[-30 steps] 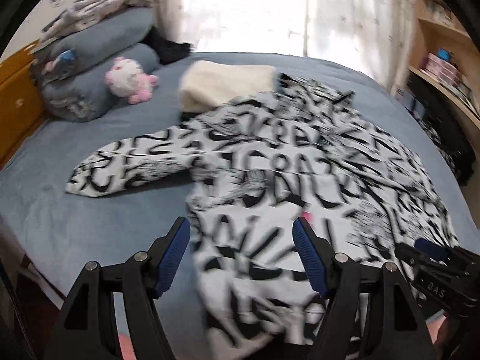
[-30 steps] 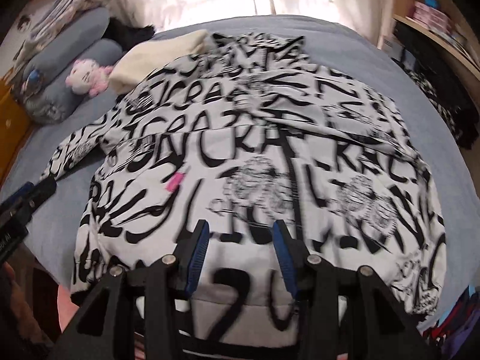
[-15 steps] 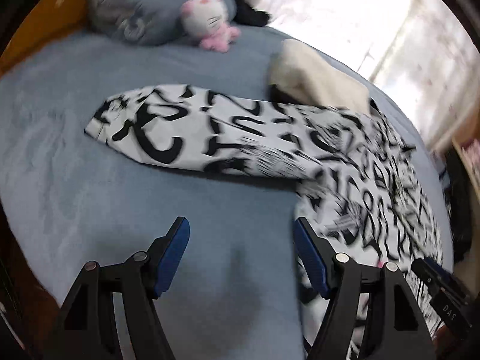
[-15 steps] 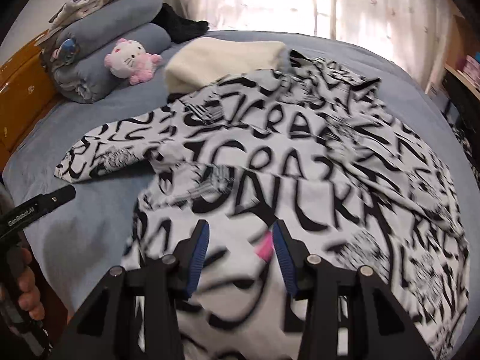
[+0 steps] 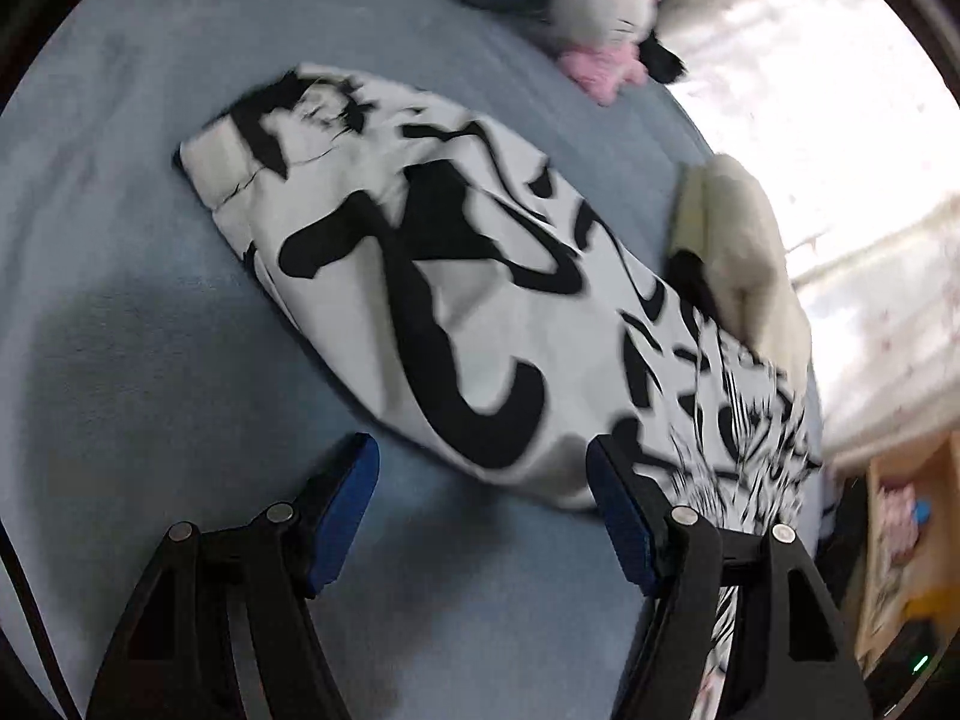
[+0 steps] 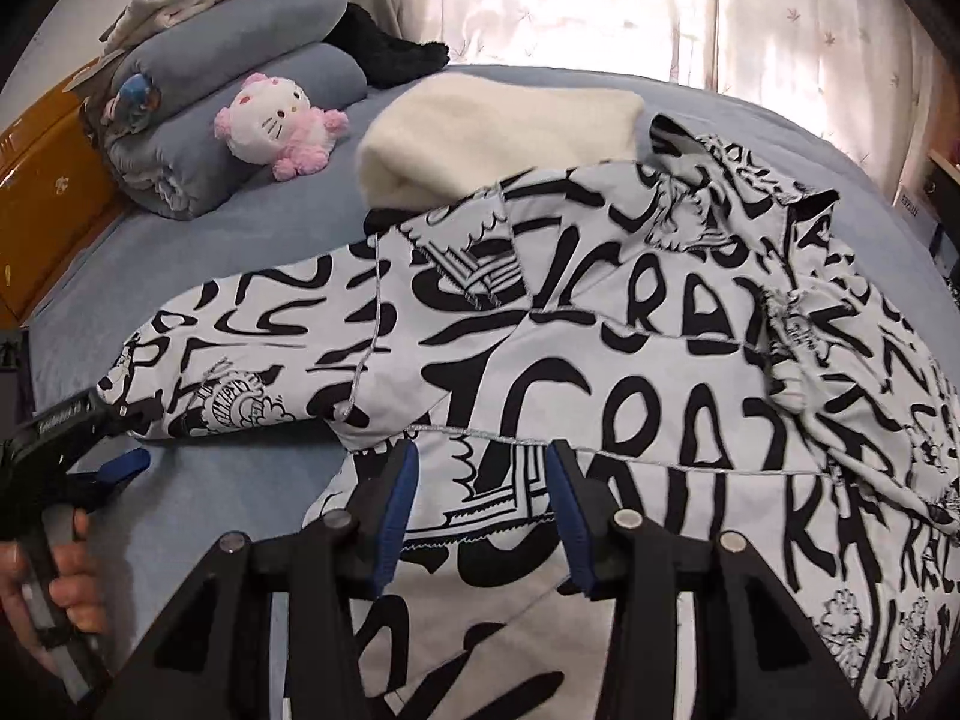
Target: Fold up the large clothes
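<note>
Two black grippers with blue pads hover over a white jacket with bold black lettering (image 6: 600, 360), spread flat across the blue-grey bedspread (image 6: 198, 276).

The left gripper (image 5: 483, 498) stands spread wide, empty, just above the outstretched sleeve (image 5: 420, 276), held in a hand (image 6: 60, 576) at the bed's near left. The right gripper (image 6: 480, 498) is parted over the jacket's body, pinching nothing. A pink-and-white plush cat (image 6: 279, 123) and a folded cream fleece (image 6: 504, 138) lie farther off.
</note>
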